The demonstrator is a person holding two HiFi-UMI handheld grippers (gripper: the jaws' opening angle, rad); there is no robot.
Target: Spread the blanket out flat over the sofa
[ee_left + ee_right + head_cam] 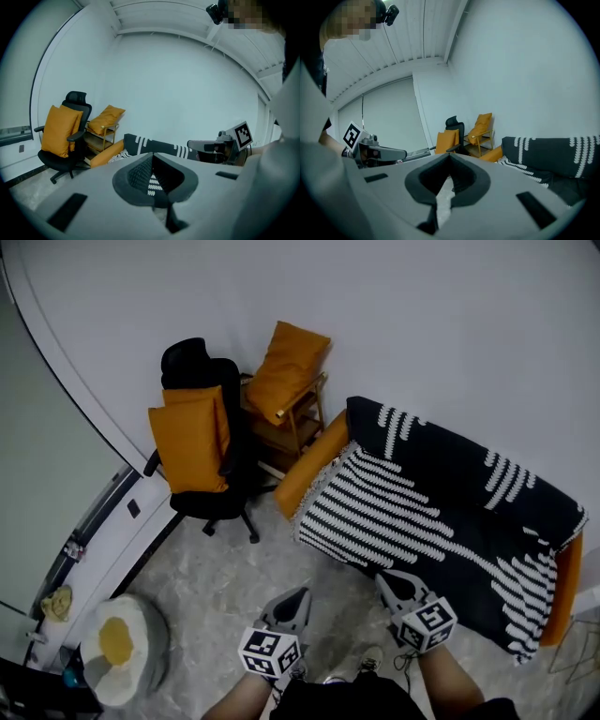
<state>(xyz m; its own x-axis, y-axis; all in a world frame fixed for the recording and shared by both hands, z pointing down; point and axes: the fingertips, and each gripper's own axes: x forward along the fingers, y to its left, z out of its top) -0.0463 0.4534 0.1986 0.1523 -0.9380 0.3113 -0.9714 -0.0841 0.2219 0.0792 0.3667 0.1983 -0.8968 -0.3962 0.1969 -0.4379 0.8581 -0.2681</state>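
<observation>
A black blanket with white stripes lies spread over the orange sofa, covering its backrest, seat and front. The blanket also shows past the left jaws, and the blanket lies at the right of the right gripper view. My left gripper is shut and empty, held over the floor short of the sofa's front. My right gripper is shut and empty too, its tips close to the blanket's front hem. Neither holds the fabric.
A black office chair with an orange cushion stands left of the sofa. Behind it a wooden side chair carries another orange cushion. A round pouf sits on the floor at the lower left. A white wall runs behind.
</observation>
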